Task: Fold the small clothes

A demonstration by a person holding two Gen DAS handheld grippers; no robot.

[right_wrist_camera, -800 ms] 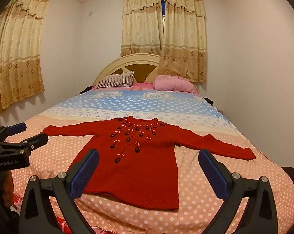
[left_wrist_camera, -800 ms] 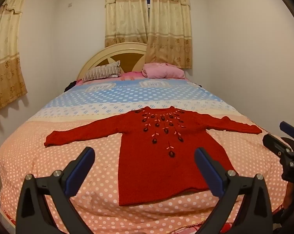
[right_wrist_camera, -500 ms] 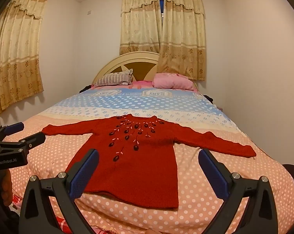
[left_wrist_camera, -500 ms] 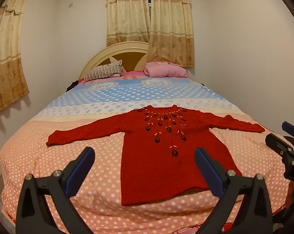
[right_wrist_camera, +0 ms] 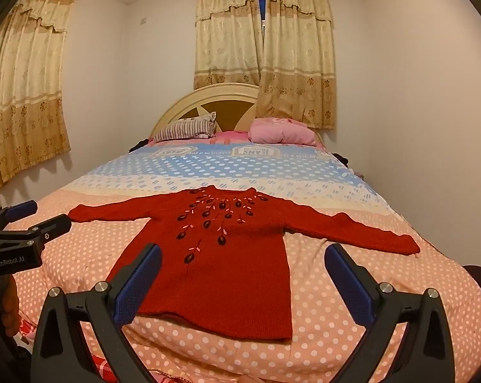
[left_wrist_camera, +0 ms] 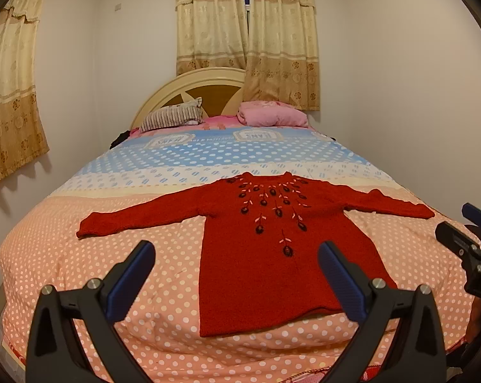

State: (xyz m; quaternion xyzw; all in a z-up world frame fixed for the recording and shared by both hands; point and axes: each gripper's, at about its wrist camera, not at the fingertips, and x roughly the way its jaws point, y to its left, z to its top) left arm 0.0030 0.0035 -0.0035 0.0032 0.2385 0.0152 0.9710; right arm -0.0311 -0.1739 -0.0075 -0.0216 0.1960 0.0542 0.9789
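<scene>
Room: we face a bed [left_wrist_camera: 81, 281] with a dotted peach and blue cover, a striped pillow [left_wrist_camera: 173, 116] and a pink pillow [left_wrist_camera: 272, 116] at the far headboard.
Garment: a red sweater [left_wrist_camera: 272, 255] lies flat, front up, sleeves spread left and right, hem at the near edge.
Left gripper [left_wrist_camera: 235, 274]: jaws wide, holding nothing, hovering short of the hem.
Right gripper [right_wrist_camera: 242, 276]: likewise wide and empty.
Change: over the last second we see the view drift only slightly; the sweater has not moved.
Meaning: we judge folding not yet begun; a sleeve is the likely first grasp.

Warm dim indoor light, soft shadows, sharp centre, fisheye-bent dark edges.
</scene>
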